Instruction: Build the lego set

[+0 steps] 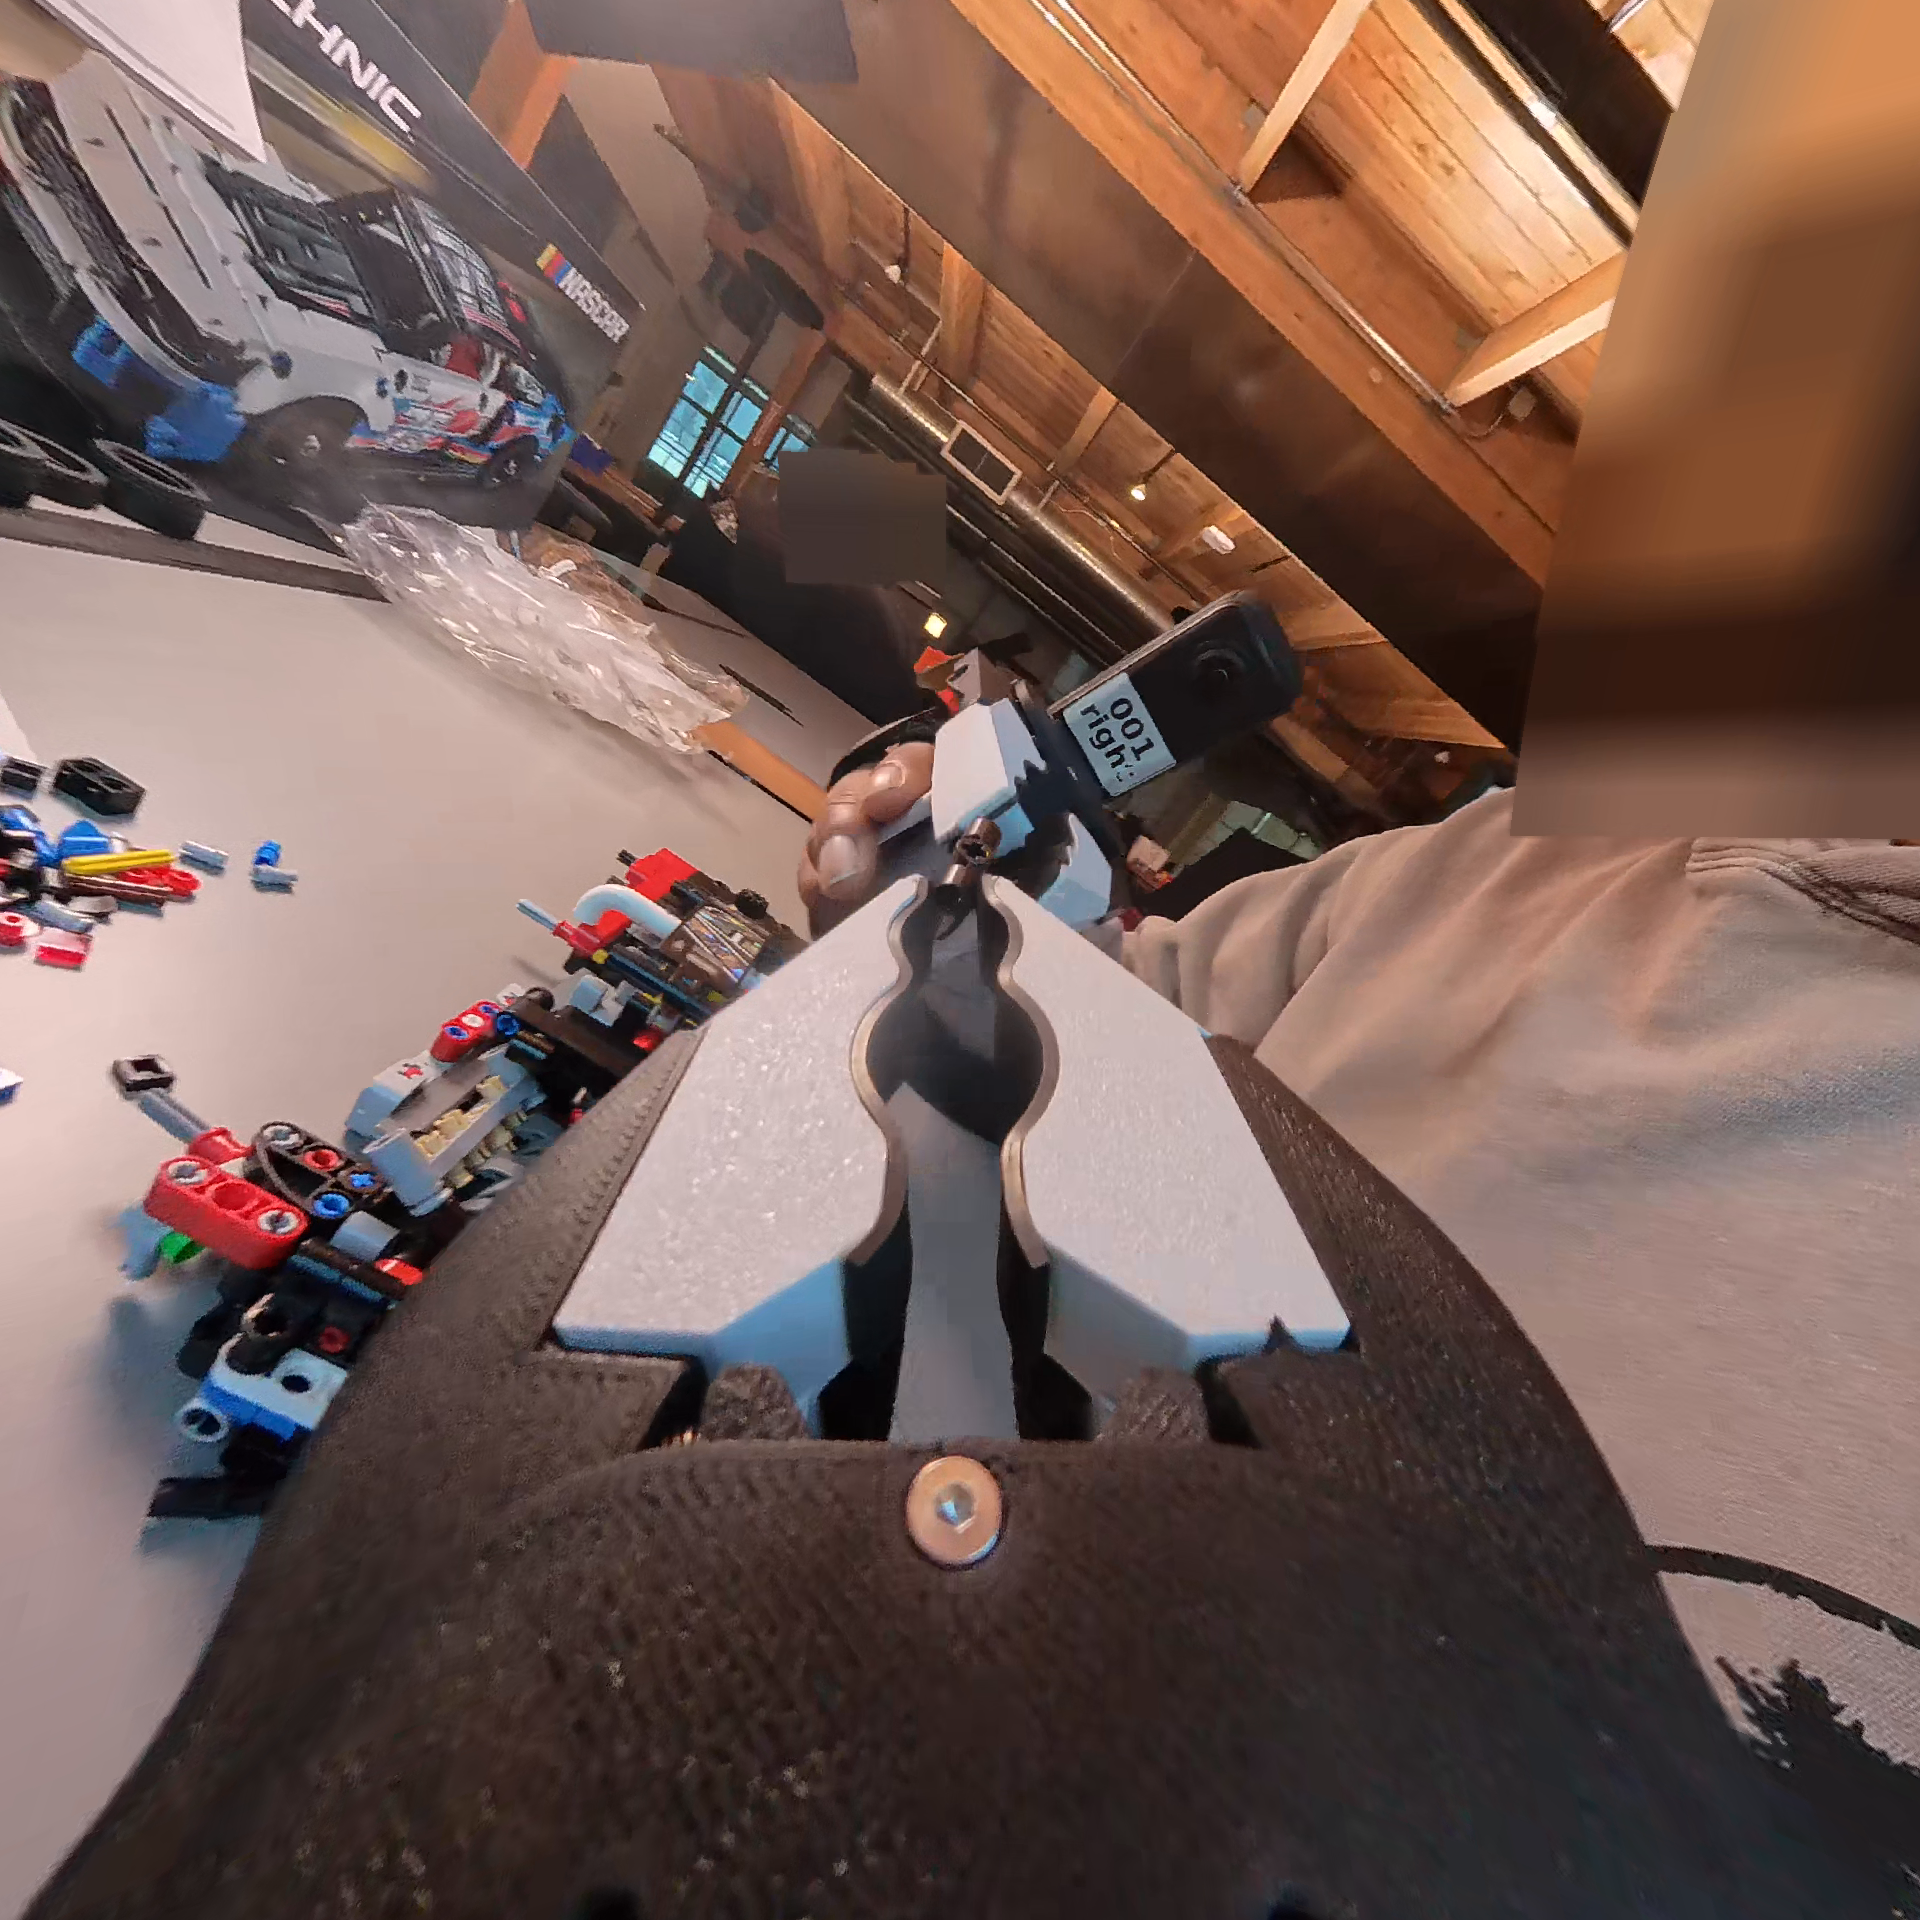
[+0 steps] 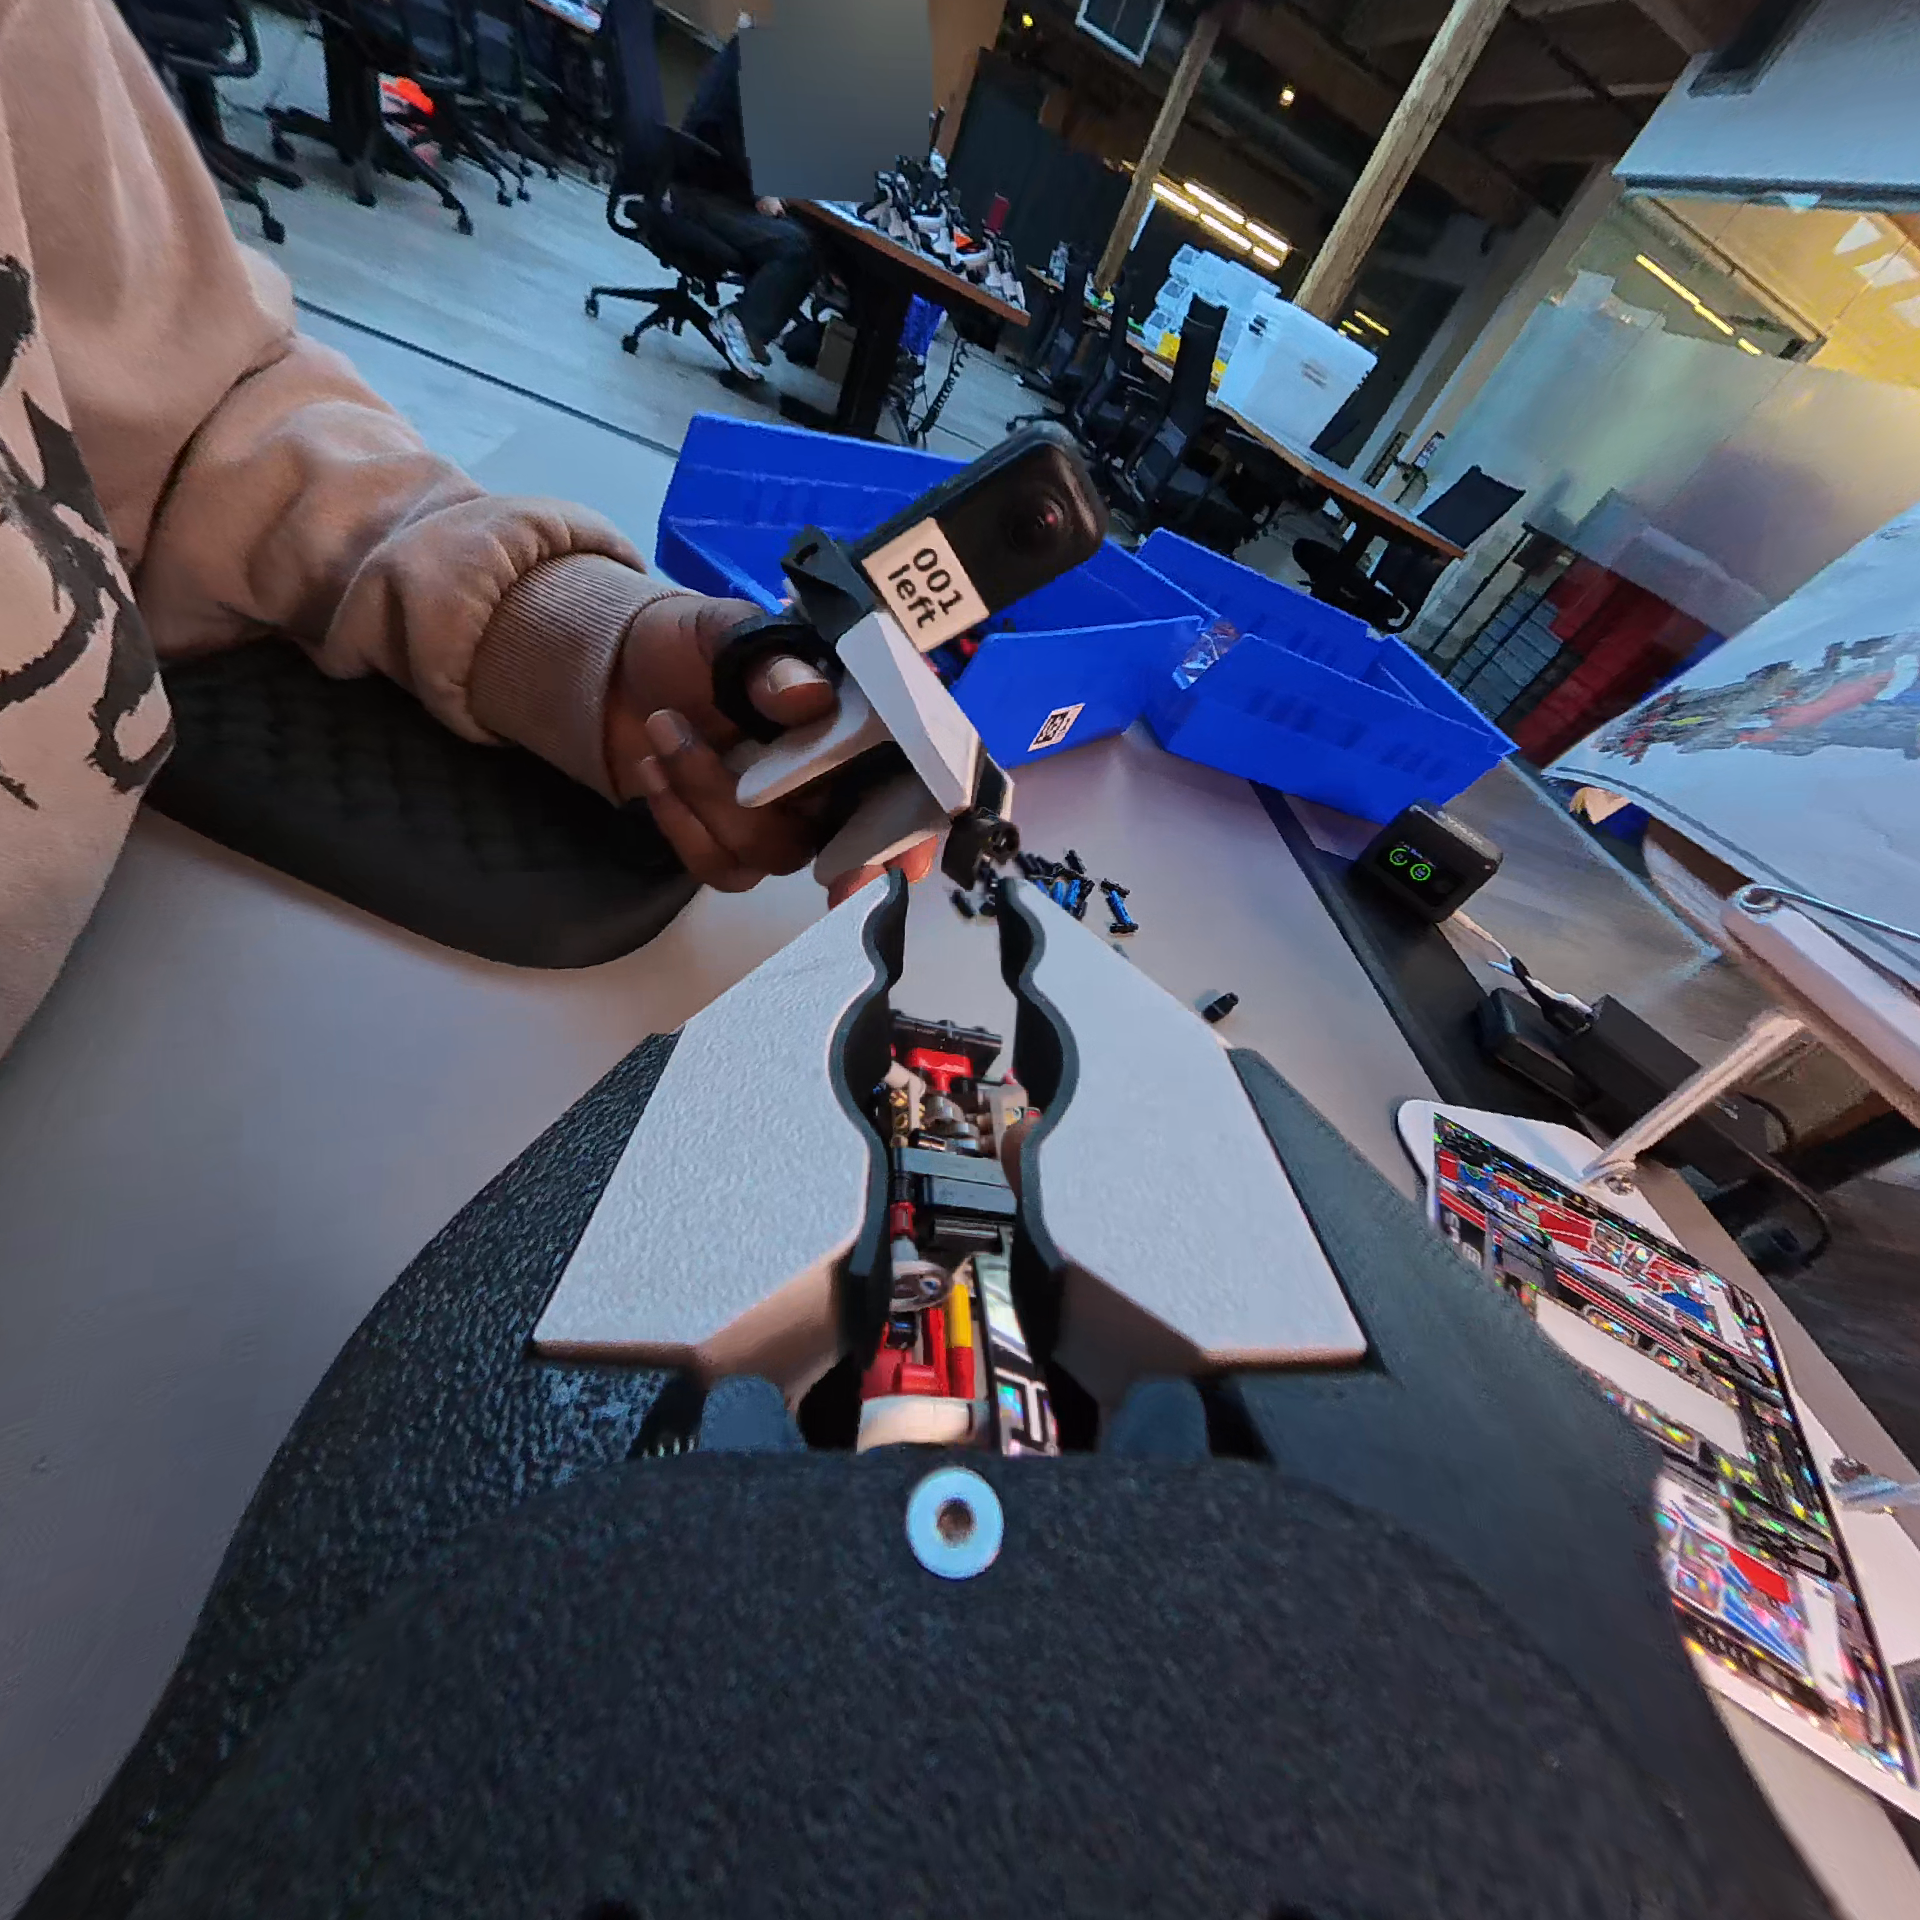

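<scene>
My left gripper is clamped at its tips on a small dark connector piece, held in the air tip to tip with my right gripper, whose fingers stand slightly apart around nothing. Below them lies the partly built car model on the grey table, loose bricks left, blue bins and sticker sheet right. Both cameras carry white labels; the set's box bears printed branding.
</scene>
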`<state>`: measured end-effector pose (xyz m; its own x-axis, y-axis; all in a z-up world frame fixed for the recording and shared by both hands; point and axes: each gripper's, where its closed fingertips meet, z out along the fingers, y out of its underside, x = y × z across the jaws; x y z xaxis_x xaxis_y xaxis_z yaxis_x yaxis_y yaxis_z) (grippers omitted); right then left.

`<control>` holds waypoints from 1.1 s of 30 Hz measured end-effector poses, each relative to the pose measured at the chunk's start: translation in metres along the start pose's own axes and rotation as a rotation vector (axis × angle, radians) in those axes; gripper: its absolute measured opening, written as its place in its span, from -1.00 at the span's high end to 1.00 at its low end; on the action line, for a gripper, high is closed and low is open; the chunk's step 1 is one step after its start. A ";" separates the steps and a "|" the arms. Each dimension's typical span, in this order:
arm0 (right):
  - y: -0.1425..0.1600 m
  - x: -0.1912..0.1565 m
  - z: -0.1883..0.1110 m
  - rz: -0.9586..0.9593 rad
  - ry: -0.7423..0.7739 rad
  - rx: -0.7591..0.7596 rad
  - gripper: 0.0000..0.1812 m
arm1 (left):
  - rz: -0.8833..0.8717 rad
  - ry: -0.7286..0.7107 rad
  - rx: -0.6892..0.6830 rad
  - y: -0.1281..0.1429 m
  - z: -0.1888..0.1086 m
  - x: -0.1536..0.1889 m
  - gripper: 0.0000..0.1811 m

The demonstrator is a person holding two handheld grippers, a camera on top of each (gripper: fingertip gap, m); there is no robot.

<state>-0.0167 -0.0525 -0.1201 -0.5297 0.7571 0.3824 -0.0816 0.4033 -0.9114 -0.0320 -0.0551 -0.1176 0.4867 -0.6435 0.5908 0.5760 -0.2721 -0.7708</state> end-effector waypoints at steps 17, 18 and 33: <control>0.045 0.086 -0.129 0.452 0.559 0.082 0.63 | 0.754 -0.776 0.047 -0.093 -0.108 -0.021 0.95; 0.045 0.083 -0.131 0.462 0.556 0.093 0.66 | 0.823 -0.811 0.016 -0.091 -0.107 -0.023 0.94; 0.029 0.050 -0.091 0.403 0.405 0.057 0.71 | 1.911 -1.103 -0.369 -0.057 -0.060 -0.036 0.96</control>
<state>0.0315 0.0434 -0.1136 -0.1633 0.9864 0.0207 0.0085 0.0224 -0.9997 -0.1219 -0.0597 -0.1092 0.2882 0.2652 -0.9201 -0.9248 -0.1720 -0.3392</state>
